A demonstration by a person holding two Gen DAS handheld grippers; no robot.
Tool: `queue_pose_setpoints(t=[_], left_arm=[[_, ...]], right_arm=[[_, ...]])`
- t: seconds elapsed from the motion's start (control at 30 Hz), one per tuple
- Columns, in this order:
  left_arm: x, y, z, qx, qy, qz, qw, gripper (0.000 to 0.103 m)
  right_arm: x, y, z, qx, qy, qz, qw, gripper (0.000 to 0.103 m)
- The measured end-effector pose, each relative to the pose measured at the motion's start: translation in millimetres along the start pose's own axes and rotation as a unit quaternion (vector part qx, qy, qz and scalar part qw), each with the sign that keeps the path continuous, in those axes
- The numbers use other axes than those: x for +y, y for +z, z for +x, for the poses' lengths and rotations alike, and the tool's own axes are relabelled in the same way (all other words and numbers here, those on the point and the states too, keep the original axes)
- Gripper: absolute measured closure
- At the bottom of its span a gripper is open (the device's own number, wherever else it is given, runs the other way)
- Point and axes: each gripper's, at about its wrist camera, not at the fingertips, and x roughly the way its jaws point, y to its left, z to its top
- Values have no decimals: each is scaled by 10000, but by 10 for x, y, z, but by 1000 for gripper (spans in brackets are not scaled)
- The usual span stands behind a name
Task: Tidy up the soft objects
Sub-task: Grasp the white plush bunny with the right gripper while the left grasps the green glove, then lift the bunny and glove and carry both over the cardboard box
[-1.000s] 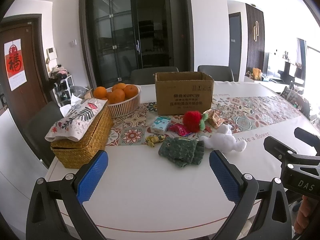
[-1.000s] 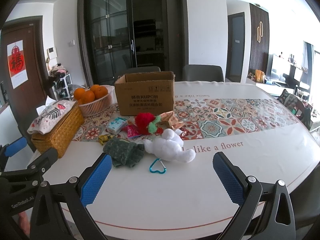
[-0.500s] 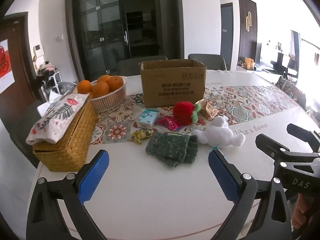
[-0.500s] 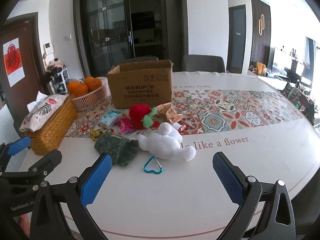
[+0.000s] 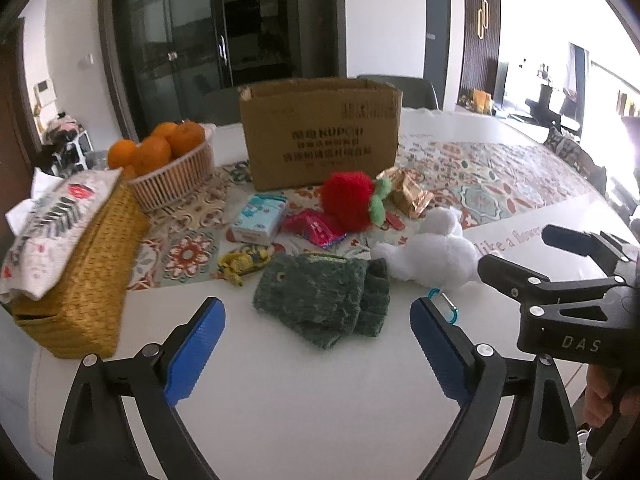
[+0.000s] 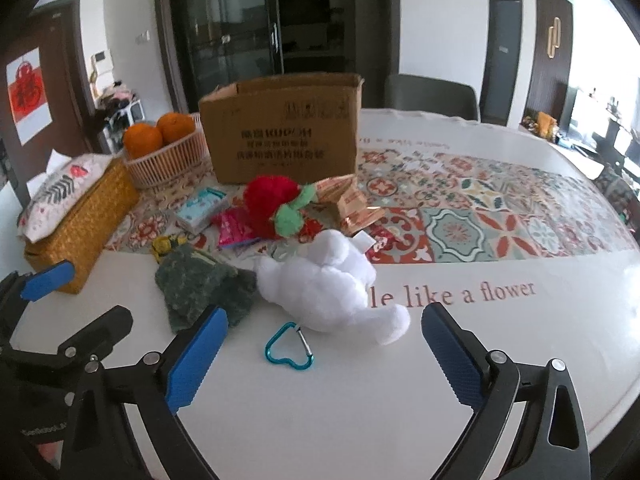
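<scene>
The green knitted cloth [image 5: 324, 300] lies on the white bench [image 5: 300, 400], touching the white plush toy [image 6: 320, 288] on its right. Behind them sit a red plush strawberry [image 5: 348, 204], snack packets [image 5: 316, 230] and an open cardboard box [image 5: 320, 136]. A teal carabiner [image 6: 289, 346] lies just before the plush. Left tongs [image 5: 316, 354] and right tongs [image 6: 324, 360] both gape wide, holding nothing. A wicker tissue box [image 5: 80, 280] and an orange basket [image 5: 172, 172] stand to the left.

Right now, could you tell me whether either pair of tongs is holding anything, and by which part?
Nothing is held. The left tongs and right tongs are both open above the table.
</scene>
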Motion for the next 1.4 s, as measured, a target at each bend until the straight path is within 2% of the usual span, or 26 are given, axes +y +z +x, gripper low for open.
queue_pose_setpoints(t=[0.23, 0.5, 0.9, 1.03, 1.13, 1.2, 1.23, 1.3, 1.4], left_arm=[[-70, 10, 373, 210, -79, 187, 9996, 22], [-166, 1, 713, 453, -194, 342, 9982, 39], [-280, -42, 1049, 592, 69, 656, 9961, 63], [-275, -52, 1112, 607, 216, 706, 9954, 66], [-287, -56, 1127, 600, 227, 764, 9950, 70], [-277, -57, 1124, 595, 227, 751, 9951, 77], [-270, -57, 1122, 601, 247, 726, 9952, 79], [-251, -52, 1113, 625, 221, 662, 9956, 90], [-219, -31, 1070, 629, 93, 529, 9966, 93]], right_arm=[[4, 49, 361, 257, 136, -406, 9988, 10], [-30, 45, 659, 522, 266, -634, 9963, 16], [5, 13, 906, 632, 461, -1008, 9918, 16], [26, 9, 994, 685, 436, -1045, 9912, 16], [38, -13, 1051, 766, 437, -1022, 9908, 24], [40, -38, 1072, 779, 290, -1028, 9912, 31], [36, -42, 1070, 774, 286, -1000, 9916, 31], [19, -46, 1058, 802, 291, -877, 9925, 33], [-9, -48, 1016, 827, 385, -632, 9938, 34]])
